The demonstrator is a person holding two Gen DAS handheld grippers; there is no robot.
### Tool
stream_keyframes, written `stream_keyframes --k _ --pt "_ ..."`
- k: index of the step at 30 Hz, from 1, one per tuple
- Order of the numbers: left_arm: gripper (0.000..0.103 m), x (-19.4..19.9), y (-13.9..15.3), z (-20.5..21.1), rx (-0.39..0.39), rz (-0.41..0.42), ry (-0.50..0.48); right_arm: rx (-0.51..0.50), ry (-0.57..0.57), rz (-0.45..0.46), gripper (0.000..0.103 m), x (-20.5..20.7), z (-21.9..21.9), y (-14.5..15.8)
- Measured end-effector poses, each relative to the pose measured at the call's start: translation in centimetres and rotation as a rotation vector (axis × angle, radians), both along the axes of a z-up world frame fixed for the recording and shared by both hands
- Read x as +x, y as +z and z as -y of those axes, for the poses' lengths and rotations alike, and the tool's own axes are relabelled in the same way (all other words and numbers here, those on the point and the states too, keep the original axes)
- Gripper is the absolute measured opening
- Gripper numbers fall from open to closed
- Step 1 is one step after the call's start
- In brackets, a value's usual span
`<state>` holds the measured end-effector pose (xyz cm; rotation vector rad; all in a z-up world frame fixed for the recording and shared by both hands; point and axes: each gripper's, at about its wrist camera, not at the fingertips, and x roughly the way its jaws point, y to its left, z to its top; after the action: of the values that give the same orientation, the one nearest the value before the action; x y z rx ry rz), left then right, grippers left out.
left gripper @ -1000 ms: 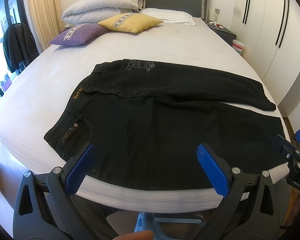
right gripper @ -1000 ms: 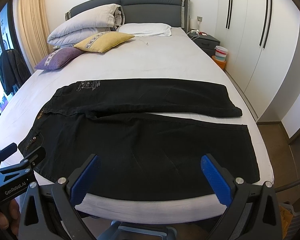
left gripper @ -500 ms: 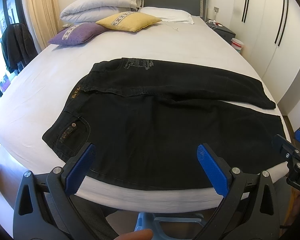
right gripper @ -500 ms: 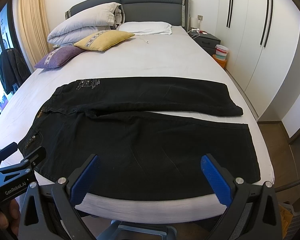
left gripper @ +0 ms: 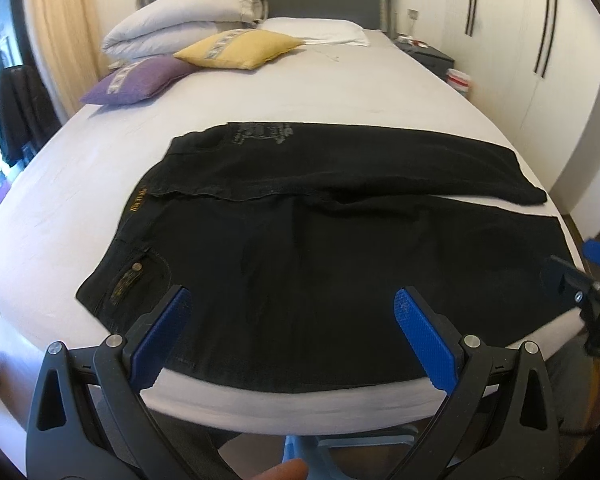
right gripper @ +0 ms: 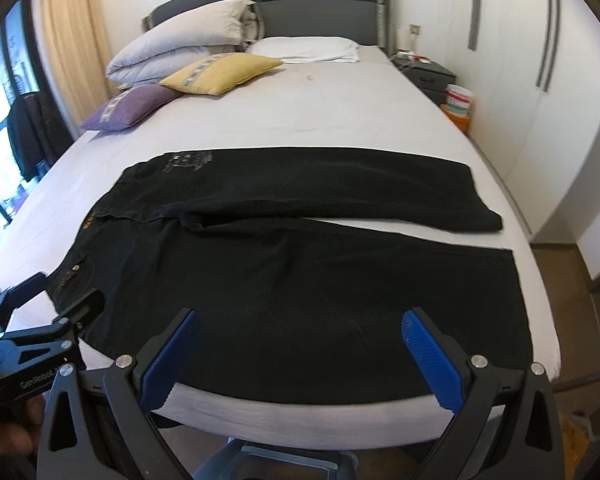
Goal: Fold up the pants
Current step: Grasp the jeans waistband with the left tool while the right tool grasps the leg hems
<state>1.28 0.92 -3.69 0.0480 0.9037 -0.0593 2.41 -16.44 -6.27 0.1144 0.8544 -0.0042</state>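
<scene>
Left wrist view: left gripper point(left gripper: 292, 326), jaws wide and empty. Pants point(left gripper: 320, 248) lie flat on the bed point(left gripper: 260, 92) just ahead; likely heavy, limp denim. Grip the waistband. Gold waistband lettering unreadable.

Right wrist view: right gripper point(right gripper: 300, 342), jaws wide, empty. Grip the hem point(right gripper: 514, 300), ahead-right.

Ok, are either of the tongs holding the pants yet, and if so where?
Nothing is held. The left tongs and right tongs are both open, hovering at the near edge of the black pants on the bed.
</scene>
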Motion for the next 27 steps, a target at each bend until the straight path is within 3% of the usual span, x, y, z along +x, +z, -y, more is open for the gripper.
stream_keyframes --k 3,6,11,14,16,17,20,23,27 --pt "0.103 1.6 -0.4 -1.3 -0.085 -0.006 -0.069 0.031 0.099 0.031 0.103 0.9 0.9 0.5" --pt "0.103 4.5 -1.4 -2.6 -0.109 -0.059 -0.141 0.038 0.222 0.084 0.103 2.9 2.1 1.4" --pt "0.103 9.9 -2.3 -4.3 0.027 -0.008 -0.243 0.004 0.429 0.155 0.103 8.3 4.2 2.7" --pt "0.103 15.6 -2.8 -6.0 0.046 -0.082 -0.273 0.05 0.527 0.106 0.103 12.5 5.8 2.5" --pt "0.103 19.1 -2.5 -7.1 0.064 -0.047 -0.298 0.034 0.578 0.081 0.1 15.5 6.7 2.0" --pt "0.103 21.3 -2.4 -7.6 0.097 -0.032 -0.319 0.034 0.599 0.072 0.093 16.5 7.0 1.8" --pt "0.103 27.6 -2.7 -8.1 0.174 -0.048 -0.393 0.018 0.64 0.023 0.085 20.3 8.1 0.6" --pt "0.103 33.2 -3.9 -7.7 0.226 -0.11 -0.495 0.015 0.68 -0.018 0.078 23.6 8.9 -1.0" --pt "0.103 37.9 -5.8 -6.6 0.266 -0.18 -0.601 0.019 0.732 -0.072 0.078 27.3 9.3 -3.1"
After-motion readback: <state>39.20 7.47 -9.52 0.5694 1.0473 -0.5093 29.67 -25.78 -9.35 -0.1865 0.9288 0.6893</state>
